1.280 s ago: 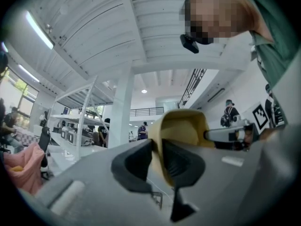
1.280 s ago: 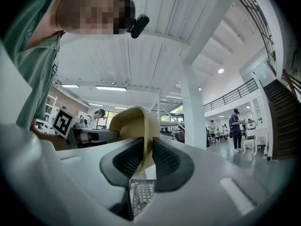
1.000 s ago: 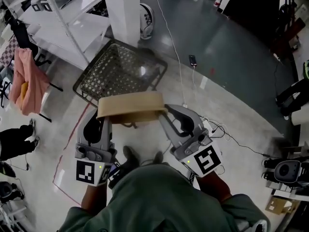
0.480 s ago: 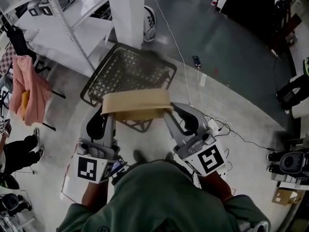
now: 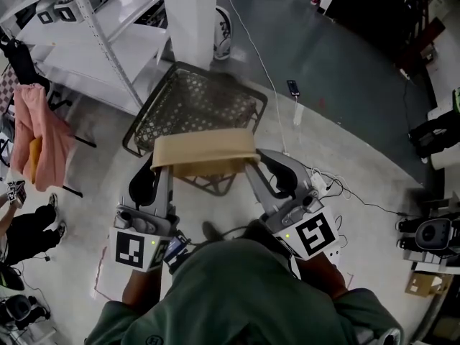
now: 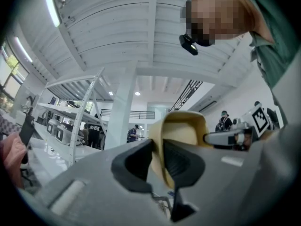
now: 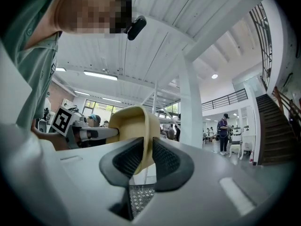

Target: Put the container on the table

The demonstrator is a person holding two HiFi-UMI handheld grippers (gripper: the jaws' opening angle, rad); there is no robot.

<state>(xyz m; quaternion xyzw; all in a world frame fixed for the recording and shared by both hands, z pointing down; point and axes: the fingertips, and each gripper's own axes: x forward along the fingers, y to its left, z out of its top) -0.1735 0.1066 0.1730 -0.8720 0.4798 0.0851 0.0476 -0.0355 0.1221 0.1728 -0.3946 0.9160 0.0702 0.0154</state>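
In the head view, a tan container [image 5: 205, 152] is held in the air between the left gripper [image 5: 159, 167] and the right gripper [image 5: 251, 165], one at each end. It is carried over the near edge of a wire basket [image 5: 190, 99] on the floor [image 5: 345, 92]. In the left gripper view, the jaws are seen clamped on the container's wall. In the right gripper view, the jaws are likewise pressed onto the wall at the other end.

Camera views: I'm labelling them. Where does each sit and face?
Head view: on the head, facing steeply down at the tan oval container, left claw, right claw, green shirt.
Left gripper view: on the left claw, facing along jaws shut on the container's rim.
Right gripper view: same from the right claw.
Shared: container, opposite claw, green shirt.
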